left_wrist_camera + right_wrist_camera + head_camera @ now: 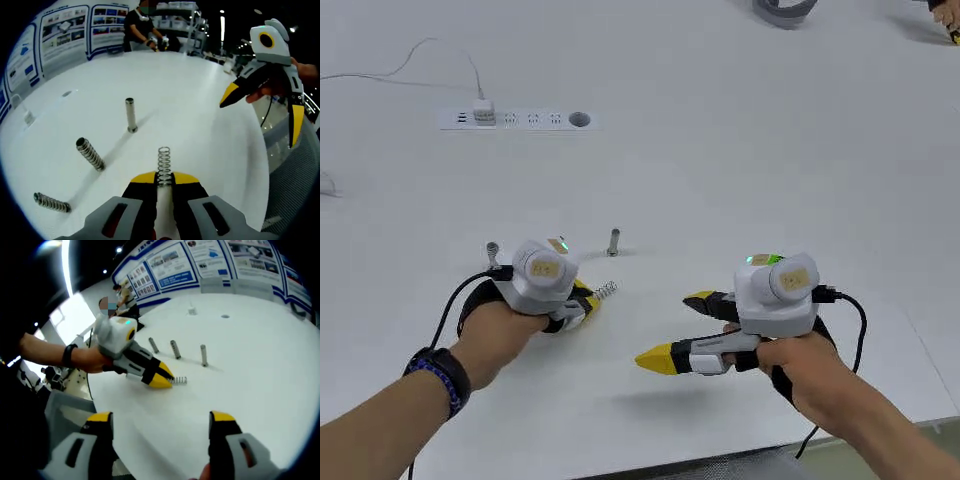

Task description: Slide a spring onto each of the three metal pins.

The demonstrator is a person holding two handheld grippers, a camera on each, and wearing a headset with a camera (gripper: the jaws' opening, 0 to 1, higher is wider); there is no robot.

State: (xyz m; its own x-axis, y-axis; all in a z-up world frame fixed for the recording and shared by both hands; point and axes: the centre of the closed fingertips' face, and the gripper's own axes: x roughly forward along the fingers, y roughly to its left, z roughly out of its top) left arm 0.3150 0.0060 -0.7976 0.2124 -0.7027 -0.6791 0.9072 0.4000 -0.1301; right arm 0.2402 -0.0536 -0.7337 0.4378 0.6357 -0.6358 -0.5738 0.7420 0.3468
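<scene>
The left tool (pixel 164 177) is clamped on one end of a spring (pixel 164 159), so its free end points out over the table (pixel 210 115) toward the bare pin (pixel 131 115). The middle pin (pixel 90 153) and end pin (pixel 51 202) carry springs. The right tool (pixel 160 416) hangs aside, jaws apart, clear of the approach.

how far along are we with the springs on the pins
Two of three look done: the middle pin and the end pin each wear a spring. In hand: the left gripper is shut on the third spring. Left to do: slide it onto the bare pin. The right gripper is open, holding nothing.
</scene>
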